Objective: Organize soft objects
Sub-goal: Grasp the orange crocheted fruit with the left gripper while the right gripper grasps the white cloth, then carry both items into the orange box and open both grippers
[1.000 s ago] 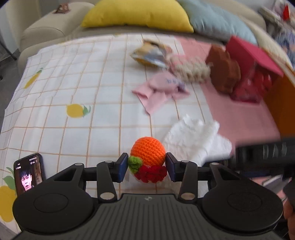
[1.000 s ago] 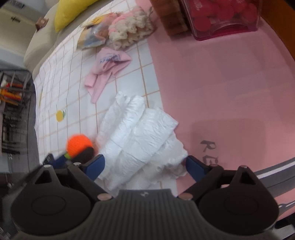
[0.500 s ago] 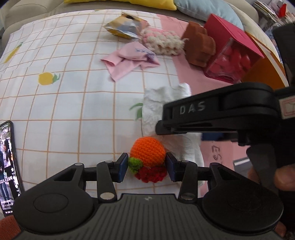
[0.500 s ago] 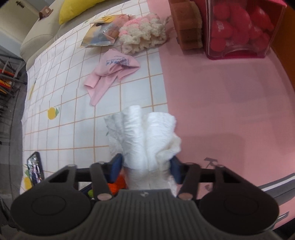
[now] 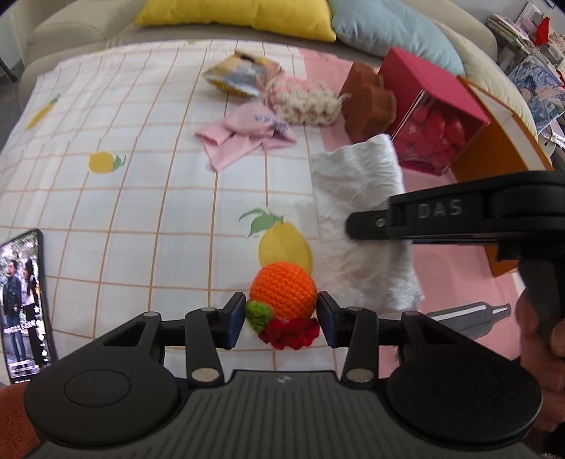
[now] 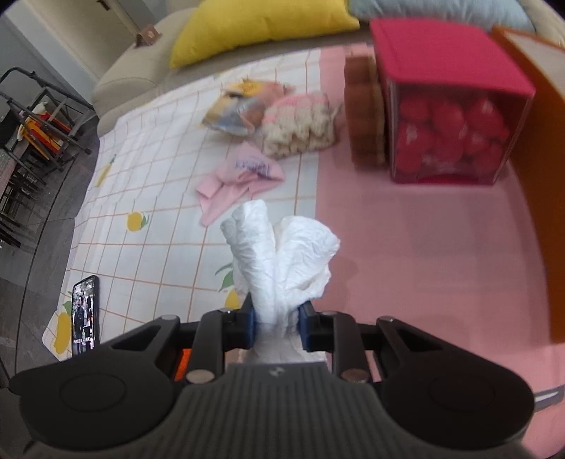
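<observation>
- Where the checked lemon-print cloth (image 5: 148,183) ends on the right, a plain pink sheet (image 6: 423,254) takes over; both cover the worktop, which runs back to a beige sofa (image 6: 134,74) with a yellow cushion (image 5: 233,14) and a pale blue one (image 5: 388,31).
- Clutter sits at the far end: a snack bag (image 5: 240,76), a knitted cream-and-pink piece (image 5: 303,102), a pink cloth (image 5: 243,137), a brown block (image 5: 367,102) and a red-lidded clear box (image 6: 448,116) full of red balls.
- Left tongs (image 5: 281,319) grip a crocheted orange (image 5: 282,287) (green and red trim below it).
- Right tongs (image 6: 276,326) are closing on a bunched white cloth (image 6: 279,261), already pinched between the pads.
- Near the worktop's left edge lies a lit phone (image 6: 84,314); beyond that edge, dark floor and a metal rack (image 6: 39,116).
- Open pink sheet lies ahead of the right tongs; an orange panel (image 6: 543,197) bounds it on the right.
</observation>
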The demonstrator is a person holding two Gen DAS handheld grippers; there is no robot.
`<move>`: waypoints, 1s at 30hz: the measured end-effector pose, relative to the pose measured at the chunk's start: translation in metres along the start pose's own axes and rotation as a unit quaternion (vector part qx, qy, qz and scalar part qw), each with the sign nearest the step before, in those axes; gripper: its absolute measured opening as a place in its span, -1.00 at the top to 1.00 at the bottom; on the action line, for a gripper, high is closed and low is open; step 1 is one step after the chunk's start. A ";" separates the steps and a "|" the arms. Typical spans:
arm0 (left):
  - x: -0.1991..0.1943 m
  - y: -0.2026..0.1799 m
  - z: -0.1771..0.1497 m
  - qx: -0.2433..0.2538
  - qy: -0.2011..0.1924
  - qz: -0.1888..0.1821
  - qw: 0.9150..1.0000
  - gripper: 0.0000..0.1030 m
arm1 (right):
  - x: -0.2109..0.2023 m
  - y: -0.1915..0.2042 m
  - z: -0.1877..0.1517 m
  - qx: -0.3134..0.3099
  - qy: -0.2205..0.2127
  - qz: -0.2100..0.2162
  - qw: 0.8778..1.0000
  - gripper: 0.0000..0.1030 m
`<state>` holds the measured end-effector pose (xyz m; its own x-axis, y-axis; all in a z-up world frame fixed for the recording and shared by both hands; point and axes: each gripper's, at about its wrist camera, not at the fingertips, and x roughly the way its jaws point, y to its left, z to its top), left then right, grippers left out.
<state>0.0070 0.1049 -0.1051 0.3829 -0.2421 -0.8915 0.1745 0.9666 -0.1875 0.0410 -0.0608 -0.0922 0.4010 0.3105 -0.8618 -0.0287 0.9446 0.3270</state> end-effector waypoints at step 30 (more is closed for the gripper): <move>-0.084 -0.162 0.053 0.138 -0.156 -0.039 0.977 0.04 | -0.192 -0.127 -0.010 -0.019 -0.218 -0.025 0.975 0.57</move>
<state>-0.0048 -0.0357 0.0218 0.6089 -0.3700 -0.7016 0.4359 0.8951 -0.0938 -0.0414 -0.2396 0.0279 0.7542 0.1962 -0.6267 -0.0296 0.9635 0.2661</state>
